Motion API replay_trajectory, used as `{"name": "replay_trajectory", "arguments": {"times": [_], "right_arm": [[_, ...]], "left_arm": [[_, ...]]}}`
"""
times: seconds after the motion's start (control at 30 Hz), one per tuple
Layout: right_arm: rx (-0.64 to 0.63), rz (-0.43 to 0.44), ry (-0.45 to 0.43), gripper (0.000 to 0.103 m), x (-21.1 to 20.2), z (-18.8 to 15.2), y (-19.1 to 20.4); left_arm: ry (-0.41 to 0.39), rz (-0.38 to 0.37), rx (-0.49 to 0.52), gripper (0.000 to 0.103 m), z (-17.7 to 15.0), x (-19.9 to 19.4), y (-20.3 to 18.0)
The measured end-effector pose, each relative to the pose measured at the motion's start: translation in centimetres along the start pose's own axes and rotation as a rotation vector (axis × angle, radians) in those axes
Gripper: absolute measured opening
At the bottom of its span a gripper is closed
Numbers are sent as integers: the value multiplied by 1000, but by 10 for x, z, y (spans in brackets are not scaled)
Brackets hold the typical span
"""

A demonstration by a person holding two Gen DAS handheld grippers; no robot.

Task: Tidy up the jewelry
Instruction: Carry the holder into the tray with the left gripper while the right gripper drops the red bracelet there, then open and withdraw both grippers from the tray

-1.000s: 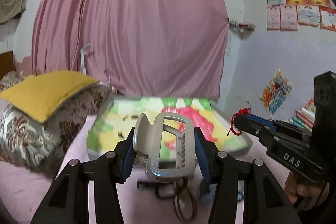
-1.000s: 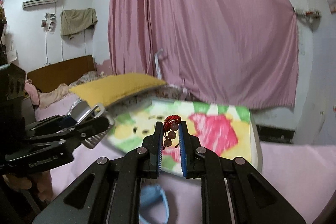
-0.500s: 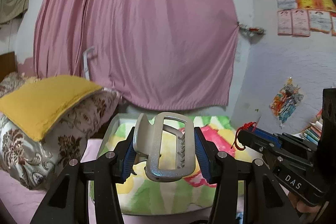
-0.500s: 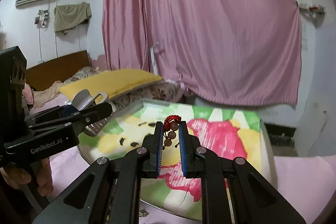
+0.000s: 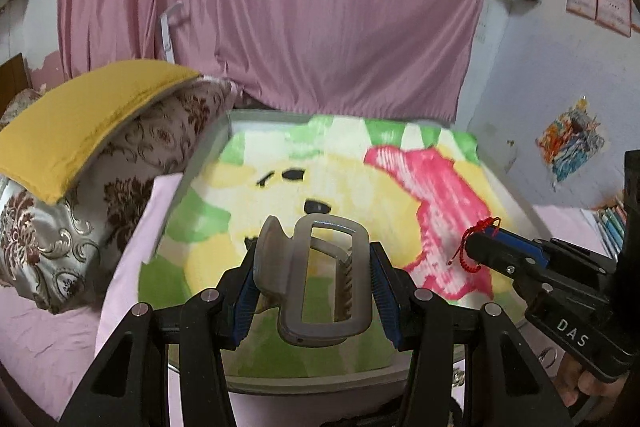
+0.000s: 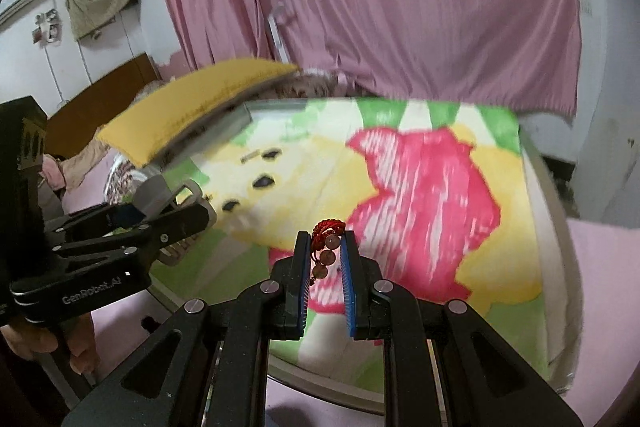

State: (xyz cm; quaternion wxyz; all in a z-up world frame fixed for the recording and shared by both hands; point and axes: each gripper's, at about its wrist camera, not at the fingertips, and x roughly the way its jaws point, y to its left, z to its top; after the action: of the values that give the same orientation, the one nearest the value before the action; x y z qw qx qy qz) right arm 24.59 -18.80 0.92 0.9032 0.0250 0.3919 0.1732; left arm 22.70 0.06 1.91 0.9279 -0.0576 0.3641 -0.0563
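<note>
The left gripper (image 5: pixel 314 287) clamps a silver claw hair clip (image 5: pixel 316 279) at lower centre of the left wrist view. The right gripper (image 6: pixel 325 279) pinches a red beaded bracelet (image 6: pixel 326 245) at lower centre of its view, above the cartoon-print tray (image 6: pixel 536 211).

A bed with a pink sheet (image 5: pixel 48 339). On it lie a tray (image 5: pixel 208 155) lined with a bright cartoon-print cloth (image 5: pixel 320 179), and beside it a floral pillow (image 5: pixel 132 171) topped by a yellow cushion (image 5: pixel 80 123)
</note>
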Motion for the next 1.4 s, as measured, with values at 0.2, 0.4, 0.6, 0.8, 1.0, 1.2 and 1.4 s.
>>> {"name": "replay_trajectory", "arguments": {"times": [0.2, 0.4, 0.6, 0.8, 1.0, 1.2, 1.4], "right_arm": [[24, 2, 43, 15, 6, -2, -2], [41, 0, 24, 37, -3, -4, -3], [24, -30, -88, 42, -34, -8, -4], [19, -88, -234, 73, -75, -20, -7], [7, -88, -347, 97, -111, -35, -9], [-26, -125, -388, 99, -134, -56, -10], [-38, -129, -330, 99, -142, -76, -13]], "left_arm": [[75, -4, 11, 48, -4, 12, -3], [82, -20, -3, 54, -7, 11, 0], [8, -40, -30, 69, -7, -8, 5], [-101, -18, -31, 87, -16, -38, 4], [-236, 28, 17, 101, -29, -72, -7], [-298, 14, 34, 102, -43, -97, -13], [-306, 11, 51, 102, -62, -112, -21]]}}
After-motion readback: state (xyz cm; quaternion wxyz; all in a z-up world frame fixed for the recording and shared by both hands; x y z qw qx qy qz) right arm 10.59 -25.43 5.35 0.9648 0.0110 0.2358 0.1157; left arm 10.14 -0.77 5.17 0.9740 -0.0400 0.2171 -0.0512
